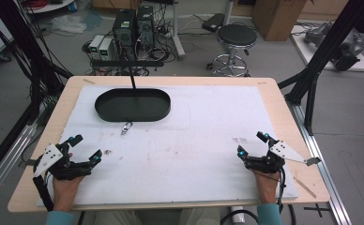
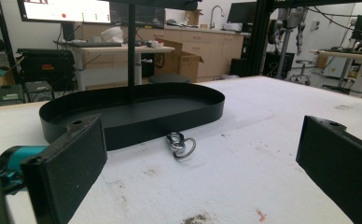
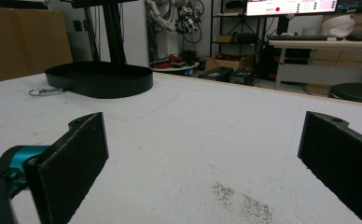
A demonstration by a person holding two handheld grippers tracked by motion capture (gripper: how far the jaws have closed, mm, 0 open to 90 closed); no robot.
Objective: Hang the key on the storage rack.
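- Nothing is held: the left gripper [image 1: 84, 150] and right gripper [image 1: 251, 143] are spread wide, empty.
- The metal clip [image 2: 181, 144] is left untouched beside the black oval tray [image 1: 132, 105].

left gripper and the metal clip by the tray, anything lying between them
Nothing: between the left gripper and the metal clip the left gripper view shows bare white mat.

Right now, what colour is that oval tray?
Black; the oval tray shows best in the left gripper view.
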